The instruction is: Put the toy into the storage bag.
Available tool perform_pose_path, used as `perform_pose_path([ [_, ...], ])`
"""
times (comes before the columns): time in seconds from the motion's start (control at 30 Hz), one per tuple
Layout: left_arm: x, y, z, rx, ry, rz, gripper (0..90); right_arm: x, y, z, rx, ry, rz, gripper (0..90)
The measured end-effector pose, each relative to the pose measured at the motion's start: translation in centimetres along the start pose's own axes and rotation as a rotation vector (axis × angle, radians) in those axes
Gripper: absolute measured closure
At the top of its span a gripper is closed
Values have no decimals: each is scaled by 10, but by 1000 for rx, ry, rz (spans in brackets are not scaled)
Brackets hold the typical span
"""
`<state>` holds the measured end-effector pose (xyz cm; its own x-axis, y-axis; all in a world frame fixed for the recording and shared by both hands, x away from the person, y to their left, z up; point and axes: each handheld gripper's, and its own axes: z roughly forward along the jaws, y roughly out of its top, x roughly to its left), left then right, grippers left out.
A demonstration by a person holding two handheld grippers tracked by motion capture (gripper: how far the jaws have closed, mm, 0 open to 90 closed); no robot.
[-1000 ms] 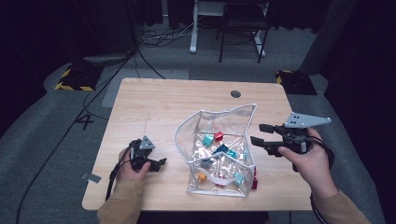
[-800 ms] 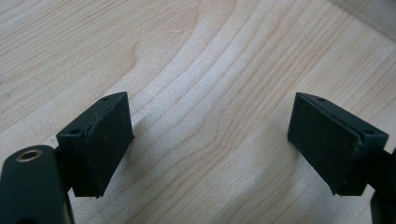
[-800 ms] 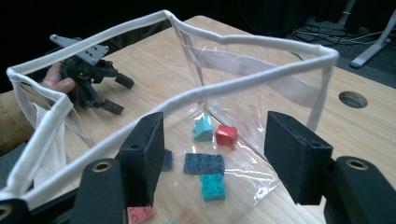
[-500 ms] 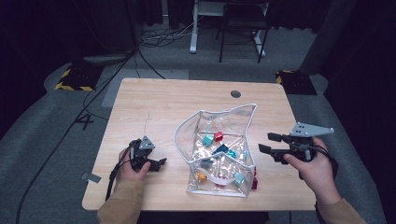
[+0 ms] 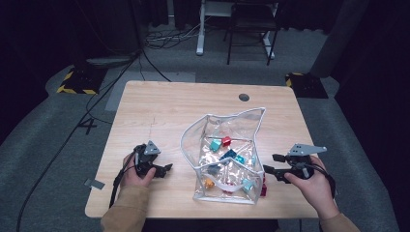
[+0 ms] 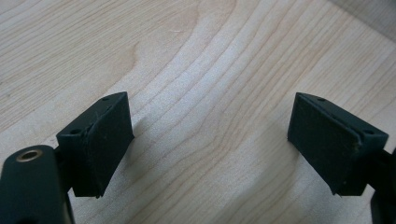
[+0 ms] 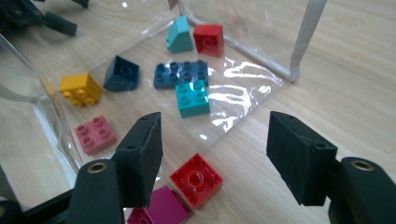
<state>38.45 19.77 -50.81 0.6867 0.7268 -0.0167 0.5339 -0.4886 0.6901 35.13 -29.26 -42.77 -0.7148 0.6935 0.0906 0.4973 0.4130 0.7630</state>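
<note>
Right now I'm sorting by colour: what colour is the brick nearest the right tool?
Red brick, clearest in the right gripper view.

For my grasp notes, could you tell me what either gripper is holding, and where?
Nothing: the left gripper and right gripper both stand open and empty.

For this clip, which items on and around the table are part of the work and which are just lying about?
Part of the job:
clear plastic bag
toy bricks inside the bag
red brick and magenta brick beside the bag
right tongs, open
left tongs, open

Lying about:
table grommet
grey tape strip
yellow-black floor pads
</note>
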Motion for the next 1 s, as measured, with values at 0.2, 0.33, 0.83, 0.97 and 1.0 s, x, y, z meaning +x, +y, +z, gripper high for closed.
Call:
perform_pose_path([
  [0.2, 0, 0, 0, 0, 0, 0, 143, 0, -13, 14, 39, 9, 5, 365],
  [0.33, 0, 0, 0, 0, 0, 0, 142, 1, -20, 22, 65, 12, 1, 364],
  [0.83, 0, 0, 0, 0, 0, 0, 142, -5, -37, 46, 127, 8, -21, 421],
  [0.97, 0, 0, 0, 0, 0, 0, 142, -12, -38, 49, 138, -8, -22, 536],
  [1.0, 0, 0, 0, 0, 0, 0, 143, -13, -38, 49, 142, -9, -18, 571],
])
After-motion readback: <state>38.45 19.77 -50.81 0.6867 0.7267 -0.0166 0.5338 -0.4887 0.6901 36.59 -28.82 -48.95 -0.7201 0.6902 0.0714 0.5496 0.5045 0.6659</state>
